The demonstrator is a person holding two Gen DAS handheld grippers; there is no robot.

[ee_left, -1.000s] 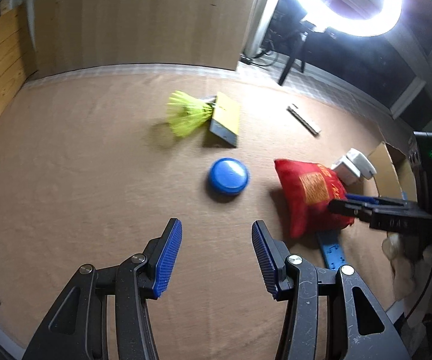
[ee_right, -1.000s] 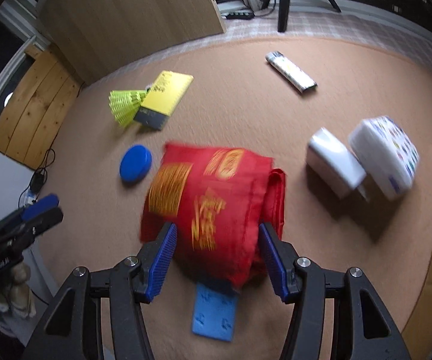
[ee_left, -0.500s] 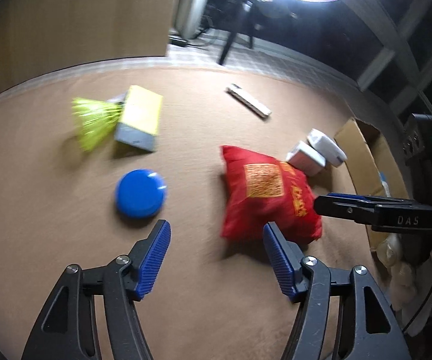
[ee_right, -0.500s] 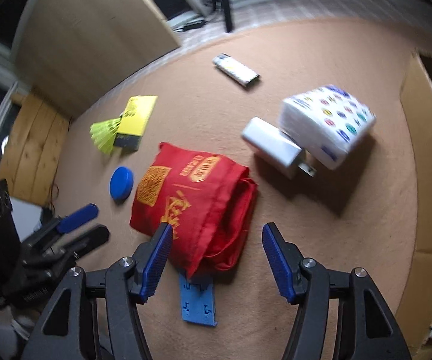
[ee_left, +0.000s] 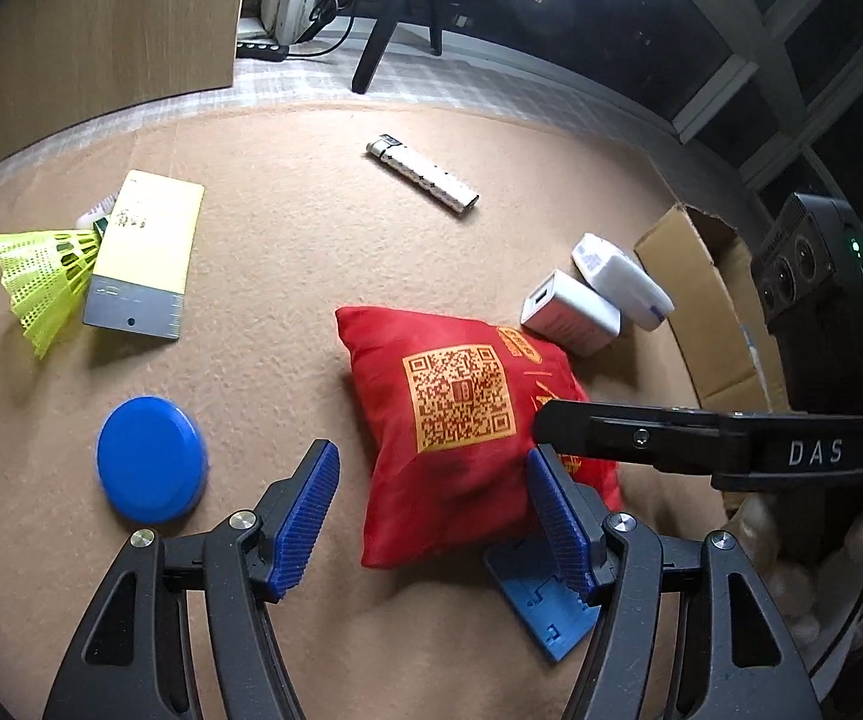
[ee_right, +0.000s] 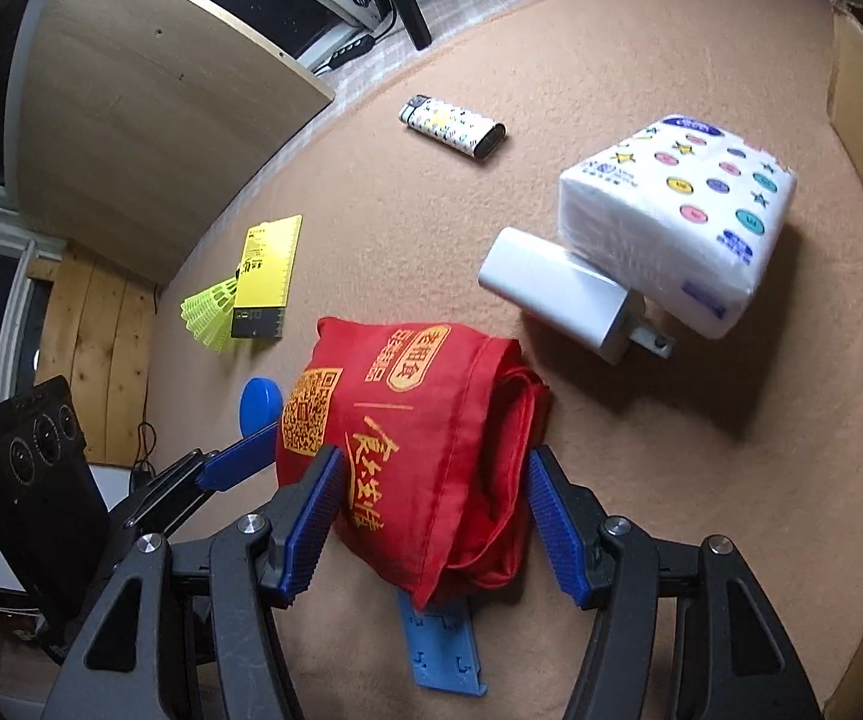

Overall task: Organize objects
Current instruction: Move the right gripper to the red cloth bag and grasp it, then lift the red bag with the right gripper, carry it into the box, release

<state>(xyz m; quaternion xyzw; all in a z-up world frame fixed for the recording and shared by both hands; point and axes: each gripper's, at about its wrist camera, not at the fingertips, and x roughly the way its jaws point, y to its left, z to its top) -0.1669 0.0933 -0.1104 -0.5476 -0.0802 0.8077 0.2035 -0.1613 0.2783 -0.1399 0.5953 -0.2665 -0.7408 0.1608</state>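
Your left hand-held gripper point(ee_left: 431, 516) has swung over from the blue disc point(ee_left: 151, 459) side: a second ago it framed bare carpet with the disc ahead, now the red bag point(ee_left: 467, 420) sits between its fingers. Its jaws have just been opening and now stand open; the bag is in the gap, but the left pad is clearly off the cloth and the right pad is only at the bag's edge, so no grip.

Your right hand-held gripper point(ee_right: 431, 516) has also just been opening a little. It straddles the near end of the red bag point(ee_right: 407, 450). The left pad looks to be touching the fabric, the right pad stands just off the folded handles. I read that as open, not clamped.

The bag lies on the tan carpet point(ee_left: 287, 276), its near corner over the blue plastic plate point(ee_right: 440, 648), with the white charger point(ee_right: 557, 294) and tissue pack point(ee_right: 677, 210) just beyond. The lighter point(ee_right: 452, 126), yellow notepad point(ee_left: 143, 258) and shuttlecock point(ee_left: 41, 282) are well apart from it and look unmoved.

Meaning: both grippers now converge on the same soft bag, likely a two-handed lift toward the cardboard box point(ee_left: 707, 312) at the right. Nothing is sorted yet. Watch that the left one's right finger and the right hand-held gripper point(ee_left: 641, 438) crossing in front of it don't clash.
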